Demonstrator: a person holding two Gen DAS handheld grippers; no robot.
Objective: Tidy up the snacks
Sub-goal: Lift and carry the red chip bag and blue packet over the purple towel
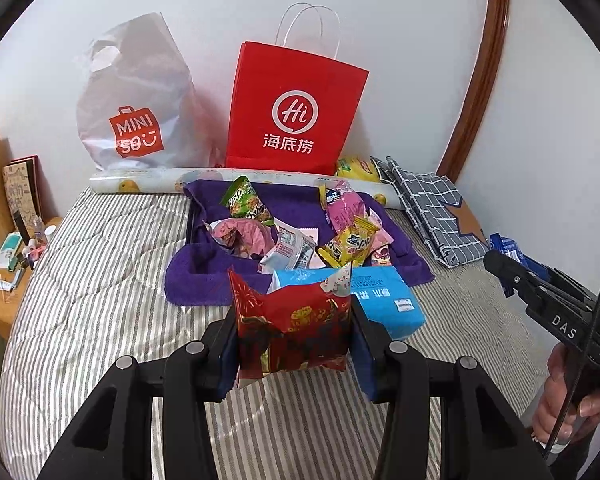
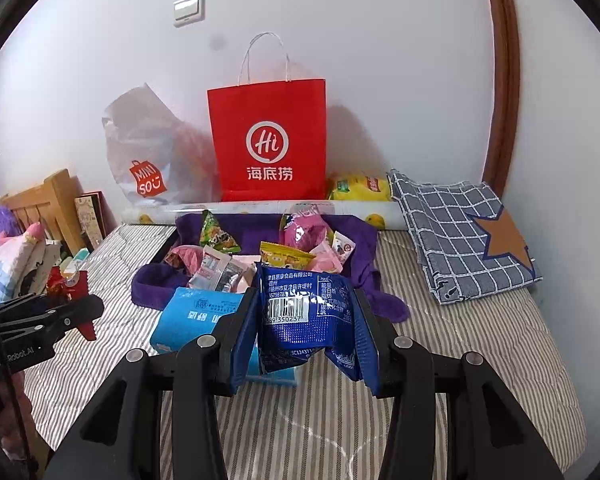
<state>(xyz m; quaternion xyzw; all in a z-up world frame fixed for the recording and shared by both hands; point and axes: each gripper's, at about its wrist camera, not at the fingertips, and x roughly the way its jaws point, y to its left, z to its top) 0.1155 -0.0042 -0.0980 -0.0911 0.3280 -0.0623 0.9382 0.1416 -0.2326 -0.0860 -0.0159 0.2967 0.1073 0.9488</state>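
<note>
My left gripper (image 1: 294, 334) is shut on a red snack packet (image 1: 296, 328) and holds it above the striped bed. My right gripper (image 2: 306, 334) is shut on a dark blue snack packet (image 2: 308, 312) with a barcode. Ahead lies a tray lined with a purple towel (image 1: 204, 276) holding several snack packets: green (image 1: 246, 200), pink (image 1: 342, 208), yellow (image 1: 348, 246). The towel also shows in the right wrist view (image 2: 156, 280). The right gripper appears at the right edge of the left wrist view (image 1: 496, 264), and the left gripper with the red packet at the left of the right wrist view (image 2: 90, 320).
A light blue tissue pack (image 1: 388, 304) lies before the tray. A red paper bag (image 1: 296, 112) and a grey Miniso plastic bag (image 1: 136, 100) stand against the wall. A folded checked cloth (image 2: 464, 236) lies at the right. A cluttered wooden bedside table (image 1: 8, 272) is at the left.
</note>
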